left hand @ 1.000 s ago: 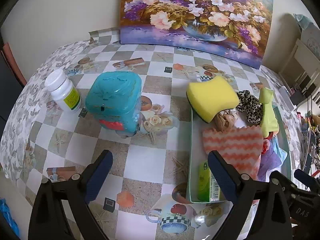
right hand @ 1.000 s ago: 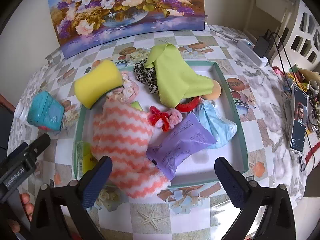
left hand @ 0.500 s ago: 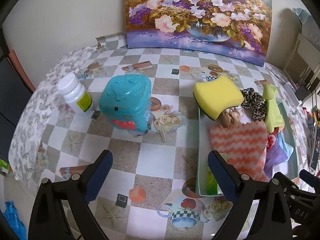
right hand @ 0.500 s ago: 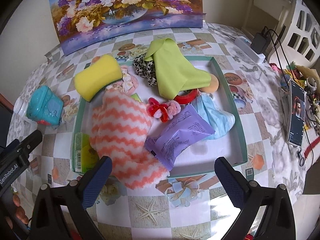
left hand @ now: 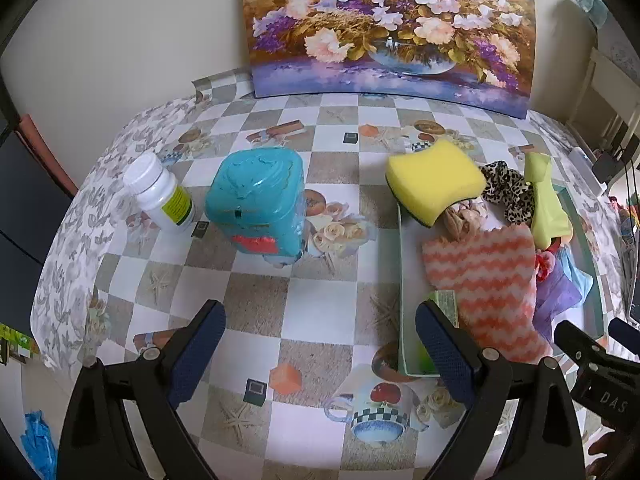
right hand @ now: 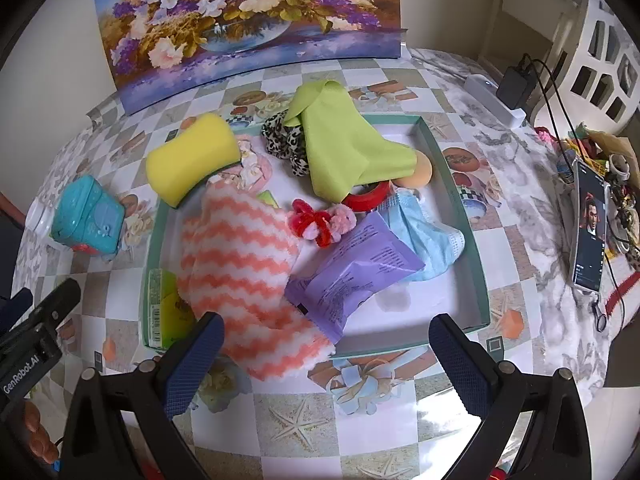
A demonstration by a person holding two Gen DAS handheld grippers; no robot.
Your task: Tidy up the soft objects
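Right wrist view: right claw [right hand: 326, 346] wide and empty, tray [right hand: 460, 184] of soft items just ahead, its towel [right hand: 240, 264] nearest, likely sorted already; left claw [left hand: 320, 336] likewise wide, hard box [left hand: 256, 204] ahead.

The tray [right hand: 456, 184] sits on the worktop [right hand: 400, 412] in front of the right tongs [right hand: 326, 346]. The towel [right hand: 236, 256] hangs over its near edge. The sponge [right hand: 192, 156] leans on its far left corner. The box [left hand: 256, 204] and bottle [left hand: 160, 196] stand ahead of the left tongs [left hand: 320, 334].
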